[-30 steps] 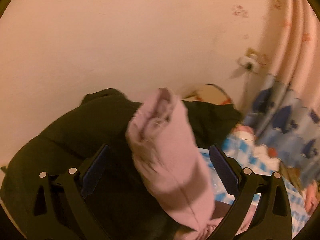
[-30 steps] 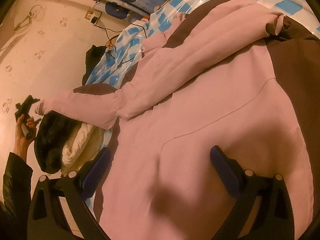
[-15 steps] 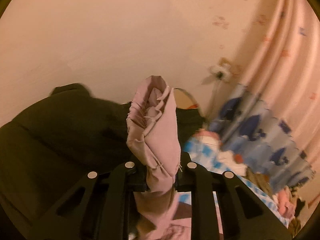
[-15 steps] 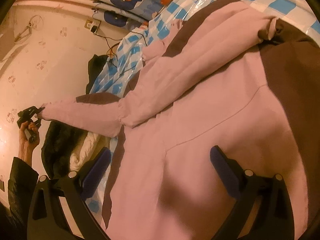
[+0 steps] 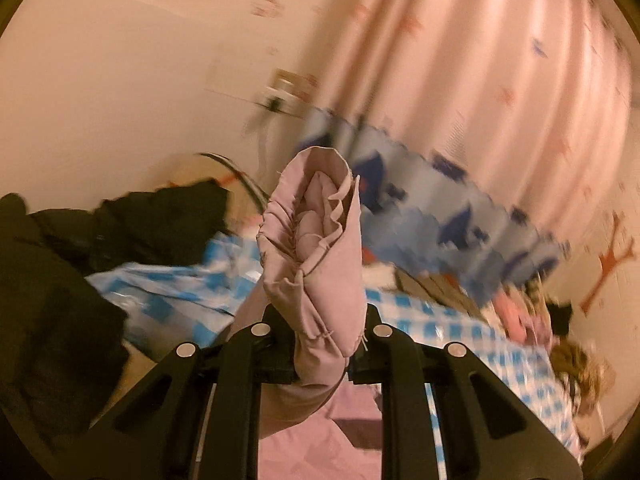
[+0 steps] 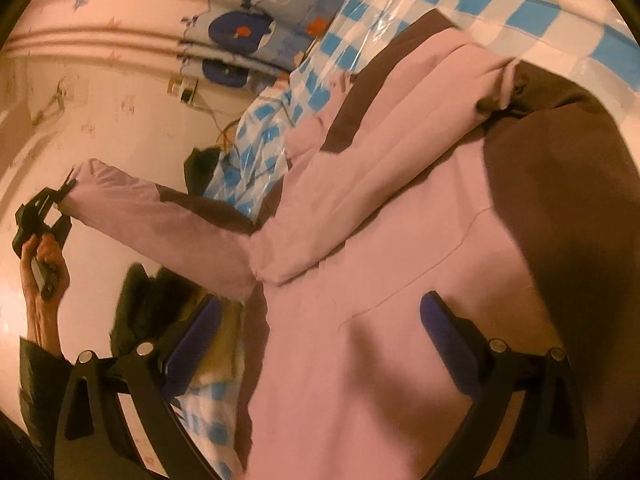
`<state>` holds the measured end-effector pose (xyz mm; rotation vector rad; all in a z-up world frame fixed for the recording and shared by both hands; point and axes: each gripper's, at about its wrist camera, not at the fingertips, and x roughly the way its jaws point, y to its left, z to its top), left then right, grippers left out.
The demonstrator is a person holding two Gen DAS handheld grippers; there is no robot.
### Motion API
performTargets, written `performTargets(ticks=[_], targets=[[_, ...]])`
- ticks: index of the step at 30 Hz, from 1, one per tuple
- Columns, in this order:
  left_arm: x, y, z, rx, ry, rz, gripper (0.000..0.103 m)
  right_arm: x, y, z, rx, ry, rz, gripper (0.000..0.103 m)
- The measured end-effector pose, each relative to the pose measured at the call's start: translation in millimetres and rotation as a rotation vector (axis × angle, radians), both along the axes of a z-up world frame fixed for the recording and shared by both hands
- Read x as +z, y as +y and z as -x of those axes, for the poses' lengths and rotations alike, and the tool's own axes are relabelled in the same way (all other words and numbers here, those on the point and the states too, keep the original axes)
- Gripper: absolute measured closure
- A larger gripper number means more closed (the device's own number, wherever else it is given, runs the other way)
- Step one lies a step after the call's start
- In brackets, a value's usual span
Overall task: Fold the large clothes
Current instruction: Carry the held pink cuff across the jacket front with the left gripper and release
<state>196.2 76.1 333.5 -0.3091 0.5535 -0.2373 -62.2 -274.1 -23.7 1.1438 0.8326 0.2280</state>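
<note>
A large pink and brown jacket (image 6: 400, 280) lies spread on a blue-checked sheet (image 6: 560, 20). In the left wrist view my left gripper (image 5: 320, 354) is shut on the pink sleeve cuff (image 5: 316, 248), which sticks up between its jaws. The right wrist view shows that same left gripper (image 6: 66, 192) at the far left, holding the sleeve (image 6: 152, 216) lifted clear of the bed, a hand (image 6: 40, 264) around its handle. My right gripper (image 6: 320, 340) hovers open over the jacket's pink body, nothing between its blue pads (image 6: 444, 328).
Dark clothes (image 5: 52, 280) are heaped at the bed's left side against the wall. A blue patterned cloth (image 5: 440, 200) and pink curtain (image 5: 480, 60) stand behind. A wall socket (image 6: 184, 88) with a cable sits by the bed. More clothes (image 5: 560, 340) pile at far right.
The left gripper closed on the pink cuff, then swung right and upward, lifting the sleeve off the dark clothes. The right gripper shifted slightly and stayed open over the jacket.
</note>
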Motion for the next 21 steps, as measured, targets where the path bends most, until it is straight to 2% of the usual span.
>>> performTargets(ticks=[5, 10, 17, 21], targets=[[-25.3, -76.8, 14.7, -0.120, 0.031, -0.062, 0.088, 1.1, -23.1, 7.3, -0.071, -0.008, -0.067, 0.008], [-66.4, -142.1, 13.5, -0.204, 0.079, -0.064, 0.089, 4.2, -47.3, 14.5, -0.138, -0.026, -0.112, 0.008], [-153.4, -228.2, 17.7, -0.327, 0.188, -0.107, 0.089, 1.2, -84.5, 31.0, -0.261, -0.044, -0.187, 0.008], [-203.6, -262.5, 18.1, -0.363, 0.254, -0.115, 0.089, -1.6, -97.7, 38.4, -0.312, -0.057, -0.233, 0.008]])
